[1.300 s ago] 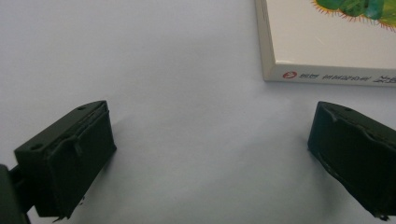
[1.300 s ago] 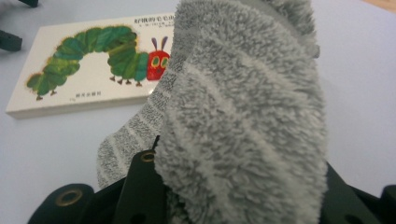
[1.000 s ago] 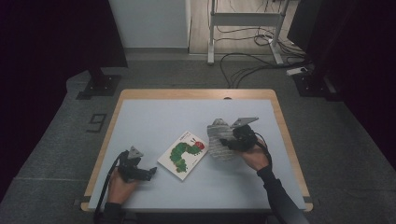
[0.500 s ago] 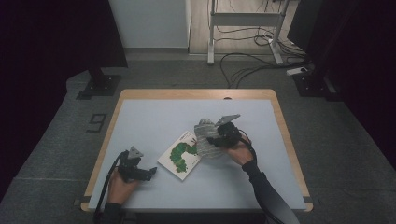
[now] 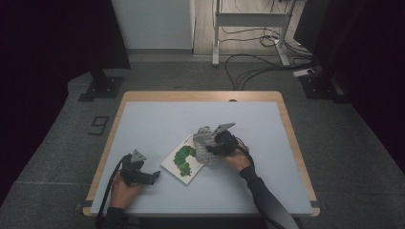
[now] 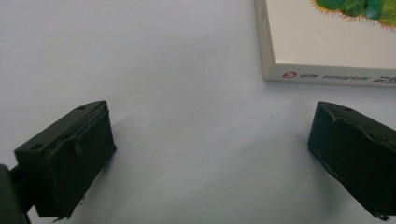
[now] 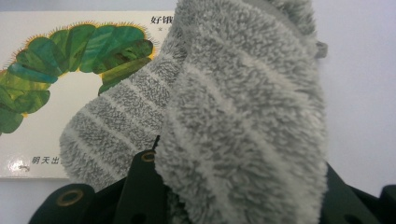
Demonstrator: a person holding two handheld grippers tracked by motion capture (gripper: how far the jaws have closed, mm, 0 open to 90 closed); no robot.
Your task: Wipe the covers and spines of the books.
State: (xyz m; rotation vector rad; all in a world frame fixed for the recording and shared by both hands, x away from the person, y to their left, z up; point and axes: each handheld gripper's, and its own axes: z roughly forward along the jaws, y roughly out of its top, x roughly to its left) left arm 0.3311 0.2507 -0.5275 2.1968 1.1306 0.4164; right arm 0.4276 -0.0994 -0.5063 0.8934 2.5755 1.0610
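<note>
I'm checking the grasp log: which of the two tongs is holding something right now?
The right tongs, shut on the grey striped sock over the caterpillar book. The left tongs are open, nothing between them.

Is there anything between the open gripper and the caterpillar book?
Nothing visible. In the left gripper view, bare table lies between the left gripper and the book. The right gripper holds a fuzzy sock over the book's far side.

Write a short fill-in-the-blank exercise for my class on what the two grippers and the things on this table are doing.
1. The right gripper is shut on a fuzzy grey ____.
2. The book cover shows a green ____.
3. The left gripper has its jaws ____, with only bare table between them.

Missing words: sock; caterpillar; open
</note>
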